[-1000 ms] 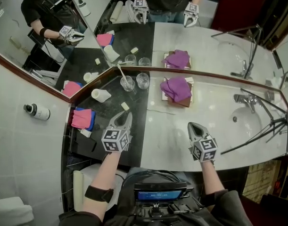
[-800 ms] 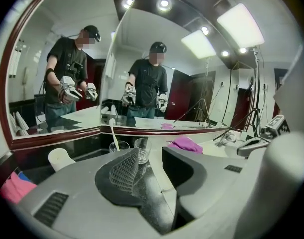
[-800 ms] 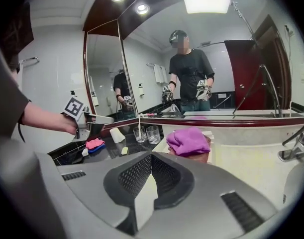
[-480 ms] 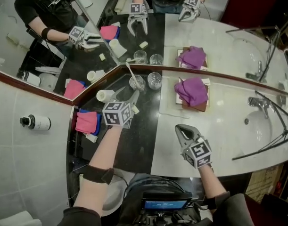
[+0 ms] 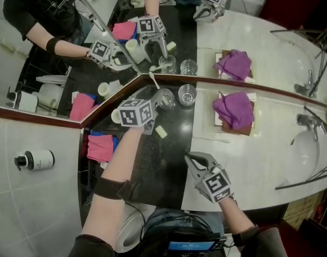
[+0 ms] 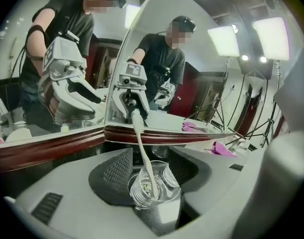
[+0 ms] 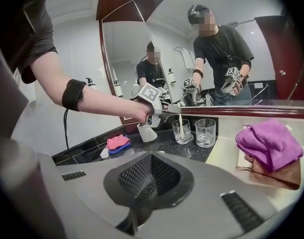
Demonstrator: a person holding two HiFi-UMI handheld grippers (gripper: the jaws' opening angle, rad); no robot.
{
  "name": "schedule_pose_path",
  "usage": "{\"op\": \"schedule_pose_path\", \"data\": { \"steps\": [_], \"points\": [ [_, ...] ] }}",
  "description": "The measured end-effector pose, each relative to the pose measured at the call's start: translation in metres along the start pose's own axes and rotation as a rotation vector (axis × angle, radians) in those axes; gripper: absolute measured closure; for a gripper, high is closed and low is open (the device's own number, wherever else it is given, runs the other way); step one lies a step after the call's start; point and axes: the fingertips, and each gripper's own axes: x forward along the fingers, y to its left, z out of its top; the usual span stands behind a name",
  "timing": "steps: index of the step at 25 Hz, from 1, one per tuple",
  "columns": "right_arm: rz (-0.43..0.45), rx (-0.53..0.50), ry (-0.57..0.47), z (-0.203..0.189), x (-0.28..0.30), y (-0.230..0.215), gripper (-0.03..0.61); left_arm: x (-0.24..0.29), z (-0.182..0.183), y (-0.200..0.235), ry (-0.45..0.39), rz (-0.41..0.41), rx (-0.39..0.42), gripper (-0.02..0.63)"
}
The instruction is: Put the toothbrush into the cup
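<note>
A white toothbrush (image 5: 155, 84) stands tilted in a clear glass cup (image 5: 164, 98) on the black counter, by the mirror's corner. My left gripper (image 5: 154, 111) reaches to that cup. Its jaws have just been opening and now stand wide. In the left gripper view the cup (image 6: 149, 189) with the toothbrush (image 6: 141, 143) sits between them, and the pads do not press on it. My right gripper (image 5: 189, 157) hangs shut and empty near the counter's front edge. From the right gripper view the cup (image 7: 182, 131) and the left gripper (image 7: 161, 109) show ahead.
A second empty glass (image 5: 188, 94) stands just right of the cup. A purple towel (image 5: 233, 108) lies on a brown block on the white counter. Pink and blue cloths (image 5: 100, 146) and a small soap piece (image 5: 161, 131) lie on the black part. A sink (image 5: 308, 149) is at the right.
The left gripper has travelled up to the cup and its jaws have spread wide. The right gripper has drifted left along the counter's front edge, still shut. The toothbrush stays in the cup.
</note>
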Motion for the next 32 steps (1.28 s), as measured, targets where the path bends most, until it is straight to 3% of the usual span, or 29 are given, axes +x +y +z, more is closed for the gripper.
{"op": "schedule_pose_path", "data": {
  "steps": [10, 12, 14, 17, 32],
  "points": [
    [-0.021, 0.044, 0.040, -0.028, 0.012, -0.002, 0.560, 0.028, 0.002, 0.006, 0.044, -0.083, -0.004, 0.397],
    [-0.028, 0.044, 0.041, -0.028, 0.011, -0.003, 0.560, 0.028, 0.003, 0.010, 0.045, -0.064, 0.006, 0.457],
    [-0.033, 0.036, 0.036, -0.027, 0.011, -0.005, 0.560, 0.026, 0.004, 0.013, 0.038, -0.042, 0.012, 0.568],
    [-0.037, 0.047, 0.038, -0.028, 0.011, -0.007, 0.560, 0.024, 0.008, 0.011, 0.020, -0.052, 0.000, 0.595],
    [-0.065, 0.025, 0.009, -0.022, -0.020, -0.001, 0.560, -0.010, 0.041, -0.019, -0.101, -0.027, 0.058, 0.606]
  ]
}}
